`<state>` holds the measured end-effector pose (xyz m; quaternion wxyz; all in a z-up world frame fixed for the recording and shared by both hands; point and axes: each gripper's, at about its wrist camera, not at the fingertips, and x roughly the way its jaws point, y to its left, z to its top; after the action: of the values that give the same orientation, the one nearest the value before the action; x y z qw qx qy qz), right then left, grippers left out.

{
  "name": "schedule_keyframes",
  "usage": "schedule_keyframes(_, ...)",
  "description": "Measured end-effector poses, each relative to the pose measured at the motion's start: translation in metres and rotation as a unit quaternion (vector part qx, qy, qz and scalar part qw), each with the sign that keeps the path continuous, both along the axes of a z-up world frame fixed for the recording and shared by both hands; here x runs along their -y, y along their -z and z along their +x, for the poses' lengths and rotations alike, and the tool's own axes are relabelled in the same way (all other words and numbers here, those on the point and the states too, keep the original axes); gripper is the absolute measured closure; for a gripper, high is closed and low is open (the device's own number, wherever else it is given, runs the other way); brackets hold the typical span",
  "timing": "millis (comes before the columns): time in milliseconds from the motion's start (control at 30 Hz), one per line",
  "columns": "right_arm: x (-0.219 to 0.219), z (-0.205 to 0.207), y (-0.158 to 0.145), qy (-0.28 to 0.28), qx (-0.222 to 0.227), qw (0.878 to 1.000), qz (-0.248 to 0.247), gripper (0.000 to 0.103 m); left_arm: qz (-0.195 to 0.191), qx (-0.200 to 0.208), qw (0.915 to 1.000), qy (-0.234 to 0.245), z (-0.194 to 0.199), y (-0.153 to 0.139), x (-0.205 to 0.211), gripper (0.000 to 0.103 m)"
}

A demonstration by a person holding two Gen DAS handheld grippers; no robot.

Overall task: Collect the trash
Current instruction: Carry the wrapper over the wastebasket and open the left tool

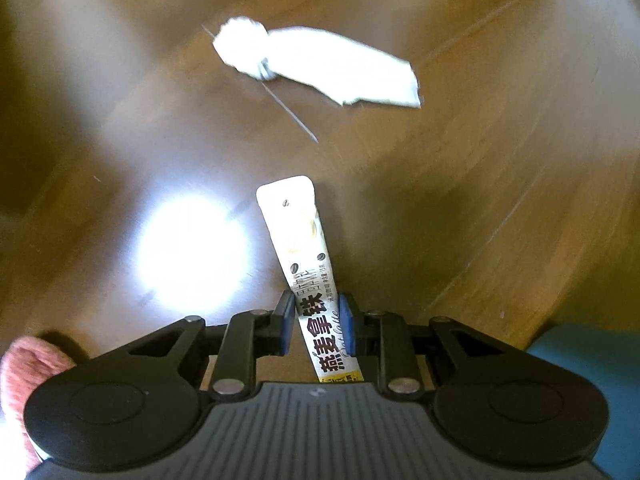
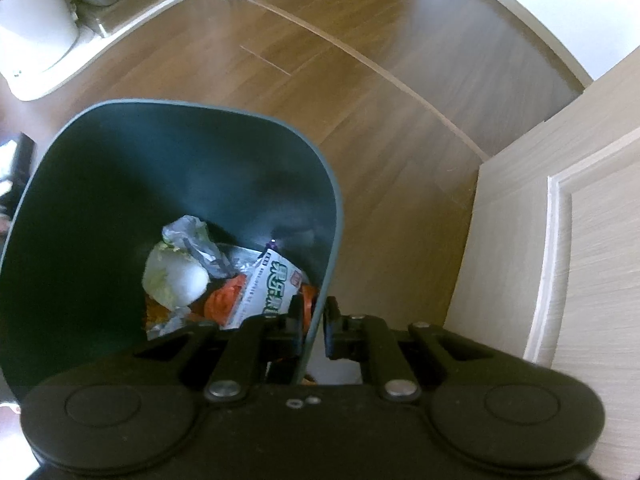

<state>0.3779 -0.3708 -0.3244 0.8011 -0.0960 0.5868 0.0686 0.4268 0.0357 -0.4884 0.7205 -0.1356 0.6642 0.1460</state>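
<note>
My left gripper [image 1: 317, 320] is shut on a long white drink-mix sachet [image 1: 300, 236] with black Chinese print, held above the wooden floor with its far end pointing forward. A crumpled white tissue [image 1: 320, 66] lies on the floor ahead of it. My right gripper [image 2: 314, 322] is shut on the rim of a dark green trash bin [image 2: 192, 168], one finger inside and one outside. The bin holds a snack wrapper [image 2: 268, 292], a white lump [image 2: 180, 280] and a grey plastic bag [image 2: 192, 236].
A bright glare patch [image 1: 192, 248] sits on the floor left of the sachet. A thin scratch line [image 1: 288, 108] runs under the tissue. A light wooden door [image 2: 560, 260] stands right of the bin. A white appliance [image 2: 36, 32] and containers stand at the far left.
</note>
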Motion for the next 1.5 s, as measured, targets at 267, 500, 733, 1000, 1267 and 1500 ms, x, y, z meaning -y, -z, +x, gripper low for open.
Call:
schedule_keyframes(267, -0.01, -0.002, 0.0, 0.004, 0.006, 1.0, -0.014, 0.097, 0.009, 0.051, 0.9963, 0.068, -0.013, -0.098, 0.017, 0.08)
schedule_keyframes(500, -0.025, -0.009, -0.001, -0.015, 0.035, 0.998, -0.043, 0.098, 0.009, 0.127, 0.9803, 0.151, -0.036, -0.219, 0.047, 0.08)
schedule_keyframes(733, -0.029, -0.014, -0.002, -0.033, 0.047, 0.997, -0.055, 0.098, -0.004, 0.159, 0.96, 0.231, -0.074, -0.292, 0.097, 0.08)
schedule_keyframes(1000, -0.02, -0.011, 0.001, -0.03, 0.042, 0.998, -0.039, 0.098, -0.016, 0.135, 0.9449, 0.298, -0.094, -0.282, 0.182, 0.08)
schedule_keyframes(1267, -0.015, -0.001, 0.005, -0.04, 0.025, 0.999, -0.022, 0.098, -0.016, 0.063, 0.9452, 0.32, -0.076, -0.224, 0.224, 0.08)
schedule_keyframes(1500, -0.008, 0.006, 0.014, -0.035, 0.016, 0.999, -0.014, 0.098, 0.0, 0.034, 0.9384, 0.344, -0.064, -0.182, 0.24, 0.079)
